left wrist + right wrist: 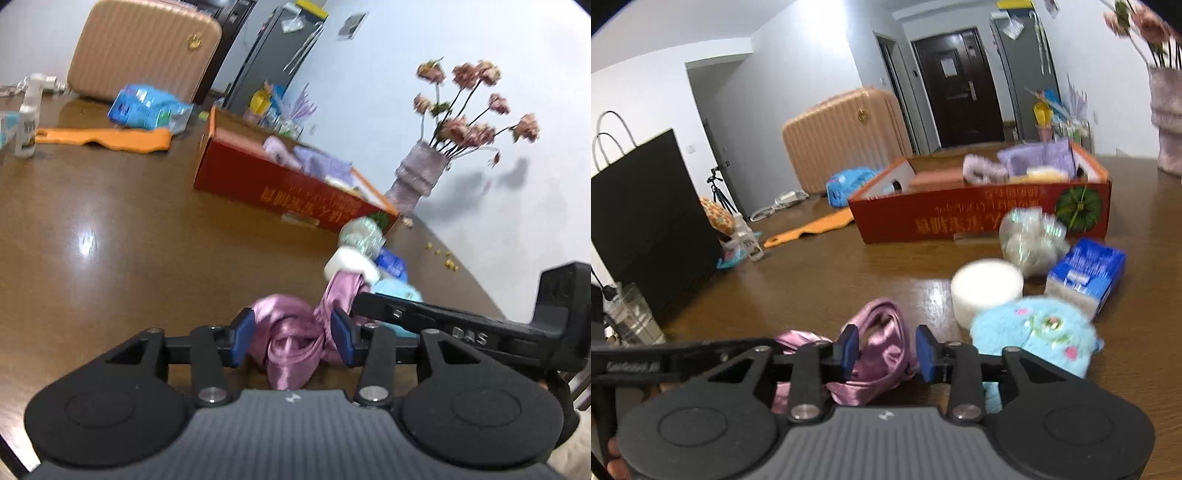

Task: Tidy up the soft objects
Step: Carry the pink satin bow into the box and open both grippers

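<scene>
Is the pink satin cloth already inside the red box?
No. The pink cloth lies on the table between the right gripper's fingers, well short of the red box.

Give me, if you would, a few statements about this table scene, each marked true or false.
1. The pink satin cloth lies between the pads of the left gripper. True.
2. The red box is empty. False: purple soft items lie in it.
3. The blue plush sits on the table right beside the white round piece. True.
4. The vase holds nothing. False: pink flowers stand in it.
5. The orange cloth lies inside the red box. False: it lies flat on the table, apart from the box.
</scene>
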Demonstrator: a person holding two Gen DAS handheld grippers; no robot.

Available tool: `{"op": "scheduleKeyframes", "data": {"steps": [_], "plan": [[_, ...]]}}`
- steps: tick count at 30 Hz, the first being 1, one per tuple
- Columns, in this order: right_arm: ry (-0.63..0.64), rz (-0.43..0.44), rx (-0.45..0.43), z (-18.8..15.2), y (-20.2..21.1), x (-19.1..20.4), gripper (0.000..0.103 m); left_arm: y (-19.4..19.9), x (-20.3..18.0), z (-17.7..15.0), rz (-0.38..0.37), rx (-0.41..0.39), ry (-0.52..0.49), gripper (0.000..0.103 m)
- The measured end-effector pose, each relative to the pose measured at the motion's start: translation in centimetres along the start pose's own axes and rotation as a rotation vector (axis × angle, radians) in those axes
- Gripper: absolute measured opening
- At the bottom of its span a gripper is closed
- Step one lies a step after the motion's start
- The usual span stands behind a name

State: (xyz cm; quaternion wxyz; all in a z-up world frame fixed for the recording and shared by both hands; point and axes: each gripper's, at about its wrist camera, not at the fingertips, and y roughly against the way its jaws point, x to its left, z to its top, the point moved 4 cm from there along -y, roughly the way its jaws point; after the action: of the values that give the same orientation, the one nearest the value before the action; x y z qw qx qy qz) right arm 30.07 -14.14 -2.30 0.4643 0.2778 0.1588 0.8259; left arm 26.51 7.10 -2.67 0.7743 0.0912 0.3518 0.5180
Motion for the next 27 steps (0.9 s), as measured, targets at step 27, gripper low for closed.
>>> {"op": "scheduleKeyframes", "data": {"steps": [27], "plan": [[0.043, 0.037, -0.101, 17.1, -5.7, -3.8, 0.008, -9.0, -1.3, 18.8, -0.024, -0.098, -0.143, 0.021]]}}
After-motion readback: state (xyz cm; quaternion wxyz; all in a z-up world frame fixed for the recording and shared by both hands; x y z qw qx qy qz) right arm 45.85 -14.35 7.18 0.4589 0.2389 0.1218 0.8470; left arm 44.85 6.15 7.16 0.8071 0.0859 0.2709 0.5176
